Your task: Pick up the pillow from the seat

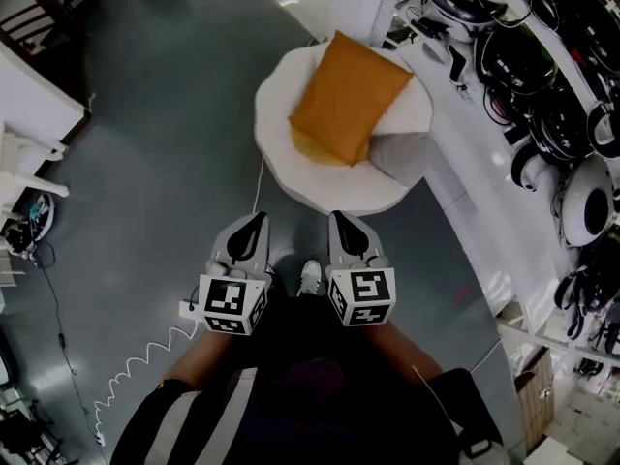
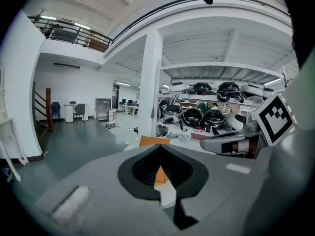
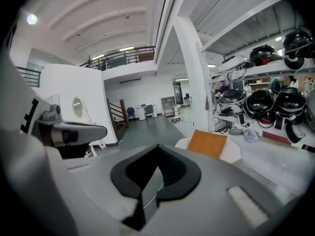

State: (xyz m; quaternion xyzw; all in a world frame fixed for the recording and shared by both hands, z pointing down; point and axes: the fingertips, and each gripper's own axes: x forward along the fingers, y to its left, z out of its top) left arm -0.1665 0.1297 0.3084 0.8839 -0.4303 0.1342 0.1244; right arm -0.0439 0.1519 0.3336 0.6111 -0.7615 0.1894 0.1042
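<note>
An orange pillow (image 1: 347, 99) lies tilted on the round white seat (image 1: 281, 153), leaning against its backrest. Both grippers are held side by side in front of the seat, a short way from it. My left gripper (image 1: 254, 223) is shut with nothing in it, and so is my right gripper (image 1: 341, 223). In the right gripper view the pillow (image 3: 207, 143) stands ahead to the right on the seat (image 3: 234, 153). In the left gripper view only the pillow's top edge (image 2: 153, 141) and a sliver between the jaws show.
A white counter and shelves with several black and white helmets (image 1: 557, 114) run along the right. A white column (image 1: 363, 3) stands behind the seat. A coiled white cable (image 1: 145, 356) lies on the grey floor (image 1: 165, 163) at the left. The person's shoe (image 1: 310, 277) is between the grippers.
</note>
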